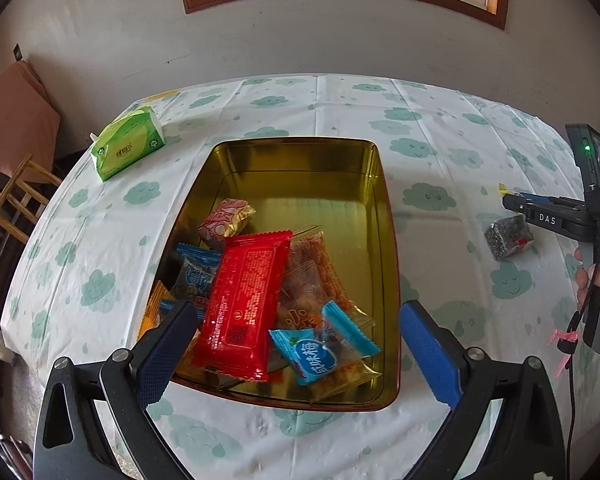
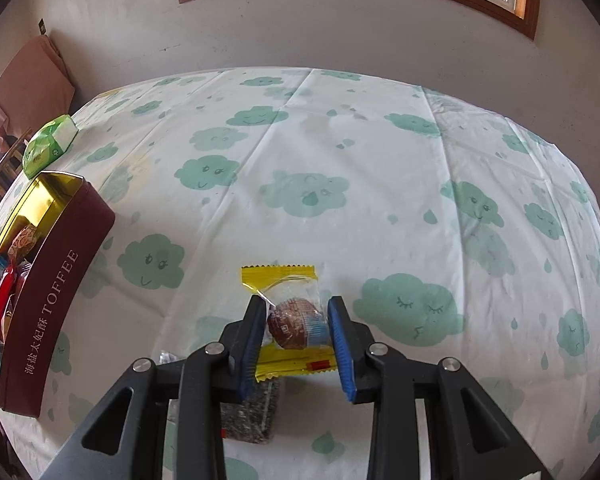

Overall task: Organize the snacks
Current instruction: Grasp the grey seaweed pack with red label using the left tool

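Left wrist view: the left gripper [image 1: 298, 356] hangs wide open and empty at the bottom of the frame, over the near end of the gold toffee tin [image 1: 384, 216], where a red packet [image 1: 242, 304] and blue candies [image 1: 324, 346] pile up. At the right edge the right gripper [image 1: 512, 200] hovers above a dark sesame bar [image 1: 508, 236].

Right wrist view: the right gripper's [image 2: 294, 334] jaws stand narrowed around a yellow-ended wrapped chocolate [image 2: 296, 320] at lower centre, the left pad touching, the right pad seemingly just clear. The slick wrapper could slide out, or the round sweet could squirt sideways under an off-centre squeeze. The sesame bar [image 2: 252, 416] lies below.
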Tool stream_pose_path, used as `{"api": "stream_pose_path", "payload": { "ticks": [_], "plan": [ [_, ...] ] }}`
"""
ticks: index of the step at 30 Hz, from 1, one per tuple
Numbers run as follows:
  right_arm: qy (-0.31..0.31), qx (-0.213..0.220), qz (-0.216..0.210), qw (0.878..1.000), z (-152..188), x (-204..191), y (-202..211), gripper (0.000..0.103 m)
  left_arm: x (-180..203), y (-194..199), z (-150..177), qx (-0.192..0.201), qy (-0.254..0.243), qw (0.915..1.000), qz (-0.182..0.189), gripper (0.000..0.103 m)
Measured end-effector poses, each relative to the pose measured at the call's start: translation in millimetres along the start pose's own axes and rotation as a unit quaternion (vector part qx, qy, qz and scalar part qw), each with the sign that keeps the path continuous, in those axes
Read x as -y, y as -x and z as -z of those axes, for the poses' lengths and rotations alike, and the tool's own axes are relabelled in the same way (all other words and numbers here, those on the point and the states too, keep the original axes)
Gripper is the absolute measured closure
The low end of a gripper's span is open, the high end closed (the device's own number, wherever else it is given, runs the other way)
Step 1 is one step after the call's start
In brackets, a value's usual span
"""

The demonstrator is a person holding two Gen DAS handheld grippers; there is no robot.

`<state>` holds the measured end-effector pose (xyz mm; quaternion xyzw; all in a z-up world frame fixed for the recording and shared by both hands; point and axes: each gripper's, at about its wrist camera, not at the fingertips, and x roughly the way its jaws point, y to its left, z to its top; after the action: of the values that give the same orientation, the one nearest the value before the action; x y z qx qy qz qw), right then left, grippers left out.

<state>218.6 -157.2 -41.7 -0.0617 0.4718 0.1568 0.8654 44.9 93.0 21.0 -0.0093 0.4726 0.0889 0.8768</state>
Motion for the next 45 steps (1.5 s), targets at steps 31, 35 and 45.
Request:
{"api": "stream_pose_path", "payload": {
  "ticks": [31, 35, 45],
  "plan": [
    [-0.096, 0.062, 0.070, 0.991, 105.8, 112.0, 64.6, 0.071, 185.6, -72.3, -42.1, -0.045, -0.001, 0.9888, 0.142, 0.003],
    [-0.100, 0.061, 0.062, 0.991, 105.9, 113.9, 64.0, 0.071, 195.1, -84.6, -44.9, -0.052, 0.011, 0.9907, 0.125, 0.003],
    [-0.100, 0.061, 0.060, 0.991, 106.2, 114.1, 64.1, 0.070, 199.8, -103.8, -49.4, -0.061, 0.022, 0.9939, 0.090, 0.015]
  ]
}}
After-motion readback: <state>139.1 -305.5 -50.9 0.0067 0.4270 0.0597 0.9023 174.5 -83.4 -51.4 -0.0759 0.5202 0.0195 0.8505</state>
